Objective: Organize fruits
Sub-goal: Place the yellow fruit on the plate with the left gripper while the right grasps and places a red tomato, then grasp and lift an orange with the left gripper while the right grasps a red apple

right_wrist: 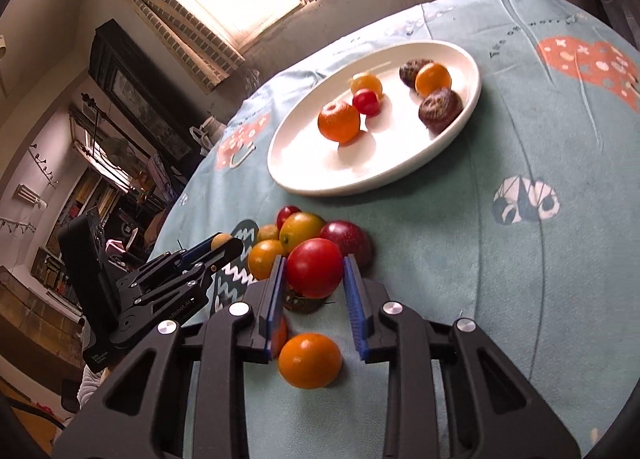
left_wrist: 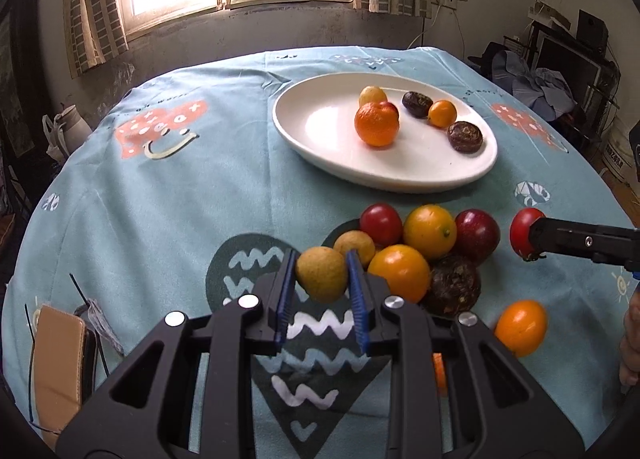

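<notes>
Nearest the lens, the left gripper (left_wrist: 322, 273) was seen closed on a yellow-brown round fruit (left_wrist: 321, 274), pinched between its blue pads (left_wrist: 285, 287) and held just on the near side of the fruit pile (left_wrist: 424, 251). The right gripper (right_wrist: 314, 269) was likewise clamped on a red tomato (right_wrist: 315, 267), carried just above the pile's right edge, with a loose orange fruit (right_wrist: 310, 359) left lying on the teal tablecloth (right_wrist: 500, 299) beneath its jaws.

Beyond the pile, the white oval plate (left_wrist: 320, 147) was set well apart from both grippers, straight ahead and slightly right of the left one. Its long axis was seen to run from far left to near right. On it a mandarin (left_wrist: 377, 123), a small red fruit (right_wrist: 365, 101), small orange fruits and two dark wrinkled fruits (left_wrist: 465, 136) were already gathered.

The bare left half of the plate was judged the nearer target for the left gripper; the right gripper appeared nearer the plate's right end, so crossing paths could probably be avoided.
</notes>
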### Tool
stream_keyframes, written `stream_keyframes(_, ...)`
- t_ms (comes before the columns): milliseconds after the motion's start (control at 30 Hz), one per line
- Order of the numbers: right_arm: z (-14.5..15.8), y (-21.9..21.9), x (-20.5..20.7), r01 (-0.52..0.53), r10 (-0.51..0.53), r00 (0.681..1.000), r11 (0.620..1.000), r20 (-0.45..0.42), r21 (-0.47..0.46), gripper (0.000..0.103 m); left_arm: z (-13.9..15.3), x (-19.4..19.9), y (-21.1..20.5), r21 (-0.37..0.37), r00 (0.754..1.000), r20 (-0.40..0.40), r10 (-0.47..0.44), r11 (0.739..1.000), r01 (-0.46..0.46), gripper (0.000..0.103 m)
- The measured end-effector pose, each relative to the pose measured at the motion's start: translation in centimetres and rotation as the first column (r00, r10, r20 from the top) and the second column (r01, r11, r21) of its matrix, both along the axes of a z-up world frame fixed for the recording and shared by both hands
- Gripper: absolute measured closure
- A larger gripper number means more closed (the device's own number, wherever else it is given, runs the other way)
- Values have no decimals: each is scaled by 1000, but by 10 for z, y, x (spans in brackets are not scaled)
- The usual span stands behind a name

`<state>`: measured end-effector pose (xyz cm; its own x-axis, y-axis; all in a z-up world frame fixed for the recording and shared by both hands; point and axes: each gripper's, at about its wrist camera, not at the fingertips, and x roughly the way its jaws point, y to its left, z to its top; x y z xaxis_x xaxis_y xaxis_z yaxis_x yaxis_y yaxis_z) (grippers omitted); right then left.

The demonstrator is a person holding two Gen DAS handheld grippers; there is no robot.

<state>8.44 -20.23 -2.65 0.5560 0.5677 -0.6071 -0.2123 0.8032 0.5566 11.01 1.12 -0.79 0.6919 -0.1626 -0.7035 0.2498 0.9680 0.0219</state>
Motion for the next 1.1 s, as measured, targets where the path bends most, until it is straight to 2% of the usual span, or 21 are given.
stream_keyframes(133,18,-10,27,64,-64,998,998,17,-15,74,19,33,-25,3,1000,19,-13,1000,13,77)
stream_keyframes(300,20,-6,68,125,-121,991,988,48,-86,73,26,75,-43,-48,1000,6,3,999,-3,75)
stream_keyframes(333,17,-5,73,133,-128,990,986,53,-100,67,24,81,-44,-48,1000,9,20,999,-19,69)
stream_keyframes(367,13,-6,74,152,-146,988,983,54,-107,62,23,84,-43,-47,999,16,37,998,-36,48)
stream_keyframes(400,10,-8,74,165,-159,985,981,58,-101,48,22,84,-42,-47,998,31,49,998,-48,39)
stream_keyframes(433,9,-9,73,160,-154,986,983,62,-92,43,20,83,-41,-41,998,42,55,998,-53,39)
stream_keyframes(600,18,-15,58,139,-135,987,989,83,-57,43,17,73,-27,-55,998,25,53,997,-52,39)
stream_keyframes(667,19,-14,47,125,-120,990,990,80,-60,43,14,59,-19,-38,998,28,51,998,-50,38)
stream_keyframes(733,16,-14,35,118,-113,991,991,76,-66,41,7,42,-13,-2,998,31,60,998,-60,32)
stream_keyframes(833,7,-15,19,118,-115,992,991,49,-60,38,-1,23,-5,27,998,18,60,998,-61,31)
stream_keyframes(900,0,-17,14,128,-128,992,990,14,-55,38,-2,14,-1,23,998,18,68,997,-68,28)
stream_keyframes(1100,-3,-25,16,153,-154,988,987,-5,-38,38,-3,-3,-1,4,999,25,29,1000,-29,20)
